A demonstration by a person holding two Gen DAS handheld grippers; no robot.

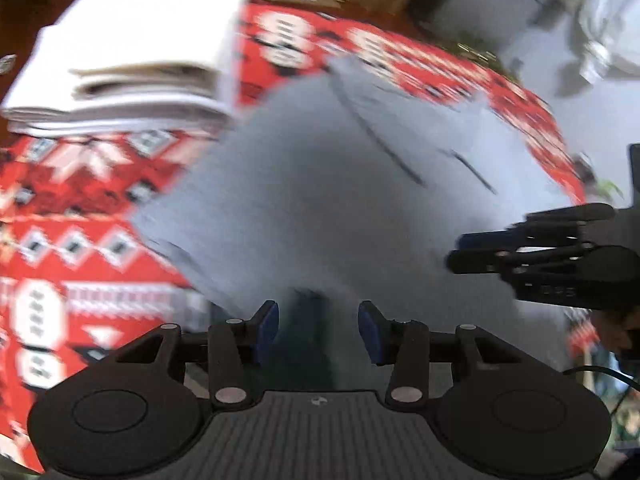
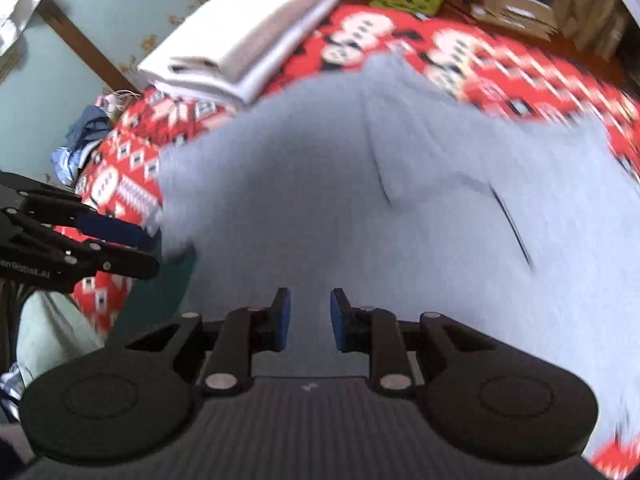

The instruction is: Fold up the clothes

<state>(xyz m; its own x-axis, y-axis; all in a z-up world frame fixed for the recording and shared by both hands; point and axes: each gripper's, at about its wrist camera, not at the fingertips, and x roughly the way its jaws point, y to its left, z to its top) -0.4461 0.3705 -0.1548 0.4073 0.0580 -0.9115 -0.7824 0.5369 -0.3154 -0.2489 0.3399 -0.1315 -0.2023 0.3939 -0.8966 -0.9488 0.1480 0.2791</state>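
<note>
On the red patterned bench (image 1: 80,208), the grey garment (image 1: 320,208) lies spread just ahead of my left tongs (image 1: 318,330) and right tongs (image 2: 310,318), both spread apart and empty.

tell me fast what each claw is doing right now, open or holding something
Left claw: open, empty, over the light grey fabric garment.
Right claw: open, empty, over the same garment.
</note>
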